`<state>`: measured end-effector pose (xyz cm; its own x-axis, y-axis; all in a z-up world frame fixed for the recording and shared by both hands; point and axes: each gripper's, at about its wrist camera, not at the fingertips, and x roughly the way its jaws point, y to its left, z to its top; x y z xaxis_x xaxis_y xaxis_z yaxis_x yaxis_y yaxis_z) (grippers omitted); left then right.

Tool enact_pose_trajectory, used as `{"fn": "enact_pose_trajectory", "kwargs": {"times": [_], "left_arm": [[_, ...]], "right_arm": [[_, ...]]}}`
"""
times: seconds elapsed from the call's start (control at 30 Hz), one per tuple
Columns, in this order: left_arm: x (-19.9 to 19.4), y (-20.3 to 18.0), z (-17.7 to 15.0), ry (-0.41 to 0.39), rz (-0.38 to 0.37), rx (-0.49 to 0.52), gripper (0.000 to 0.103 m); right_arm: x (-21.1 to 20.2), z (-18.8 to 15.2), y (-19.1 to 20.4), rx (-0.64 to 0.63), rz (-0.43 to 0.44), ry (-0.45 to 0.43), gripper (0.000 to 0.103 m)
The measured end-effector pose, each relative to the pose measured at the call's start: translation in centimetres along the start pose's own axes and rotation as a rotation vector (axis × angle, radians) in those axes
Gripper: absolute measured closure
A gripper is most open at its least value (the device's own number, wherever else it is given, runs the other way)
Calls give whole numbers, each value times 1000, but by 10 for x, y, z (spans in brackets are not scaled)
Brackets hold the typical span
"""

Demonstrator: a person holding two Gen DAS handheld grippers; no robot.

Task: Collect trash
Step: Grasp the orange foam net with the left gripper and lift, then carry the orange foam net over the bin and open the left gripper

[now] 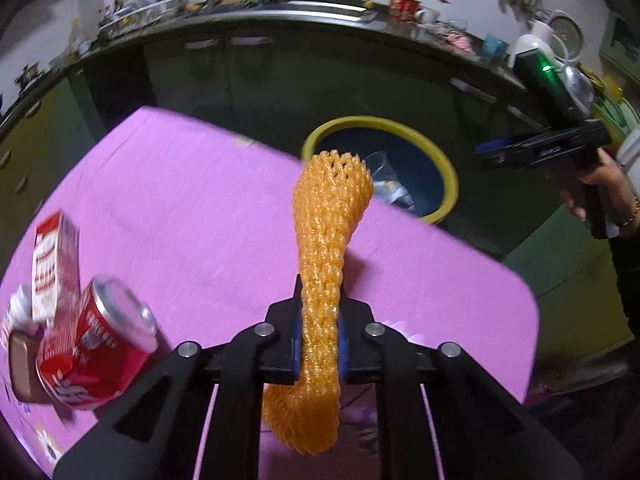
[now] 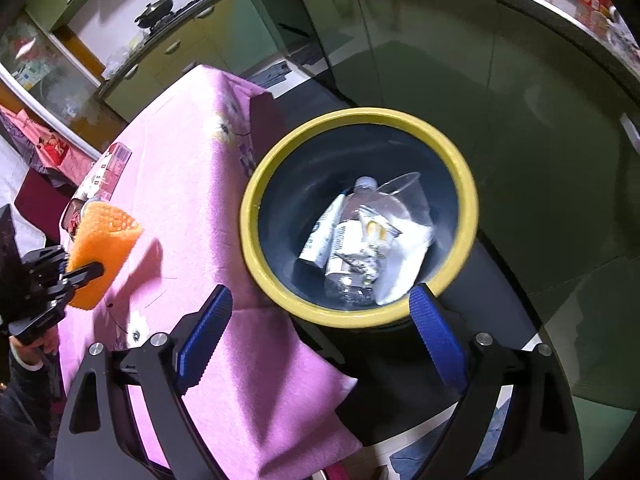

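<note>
My left gripper (image 1: pixel 320 320) is shut on an orange foam fruit net (image 1: pixel 324 240), which sticks up between the pads and hangs down below them, above the pink tablecloth (image 1: pixel 180 200). The right wrist view shows the same net (image 2: pixel 104 232) at the far left, pinched in the left gripper (image 2: pixel 86 270). My right gripper (image 2: pixel 320 296) is open with nothing between its blue pads (image 2: pixel 204 336), and it hovers over the near rim of a dark bin with a yellow rim (image 2: pixel 280 152). Inside the bin lie a plastic bottle (image 2: pixel 352 240), a clear cup (image 2: pixel 404 192) and wrappers.
A red drinks can (image 1: pixel 96 344) and a red-and-white carton (image 1: pixel 52 264) lie at the table's left end. The bin (image 1: pixel 448 176) stands on the floor just past the table's far edge. Green kitchen cabinets (image 2: pixel 420 60) and a cluttered counter run behind it.
</note>
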<state>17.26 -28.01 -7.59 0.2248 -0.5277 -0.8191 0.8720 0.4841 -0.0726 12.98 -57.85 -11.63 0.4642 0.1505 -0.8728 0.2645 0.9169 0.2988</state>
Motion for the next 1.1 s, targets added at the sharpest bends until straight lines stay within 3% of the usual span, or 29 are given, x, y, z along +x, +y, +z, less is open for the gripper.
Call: {"fn": "enact_pose_trajectory", "kwargs": {"times": [0.17,0.33,0.57,0.6,0.7,0.73,0.87,0.9,0.93,1.1], "left_arm": [[8,-30,37,-16,-63,46,91],[49,-58,79,-9,-127,71,91],[115,-74,129,8,-133,65,90],[126,-75,135,22,-135,57,86],[148,-78,144,41,-112,50,52],[150,-79,144,41,-108,52,46],[149,-78,145,27,-96,40,40],[144,-75,144,17,-103,32,29],[139,-73,143,6,-97,30,24],[89,-61,129,-89,-79,-11,20]], "right_arm": [[-18,-9,-18,26,-35,-47,14],[-33,-24,-43,75,-34,-74,12],[-47,-44,-73,130,-53,-87,12],[-48,-45,-76,136,-54,-88,12],[-51,-51,-85,160,-52,-93,11],[-51,-52,-88,166,-53,-92,11],[-53,-55,-91,178,-58,-92,11],[-54,-55,-90,177,-57,-93,11],[-55,-55,-89,174,-57,-94,11],[-58,-54,-78,146,-40,-108,10]]}}
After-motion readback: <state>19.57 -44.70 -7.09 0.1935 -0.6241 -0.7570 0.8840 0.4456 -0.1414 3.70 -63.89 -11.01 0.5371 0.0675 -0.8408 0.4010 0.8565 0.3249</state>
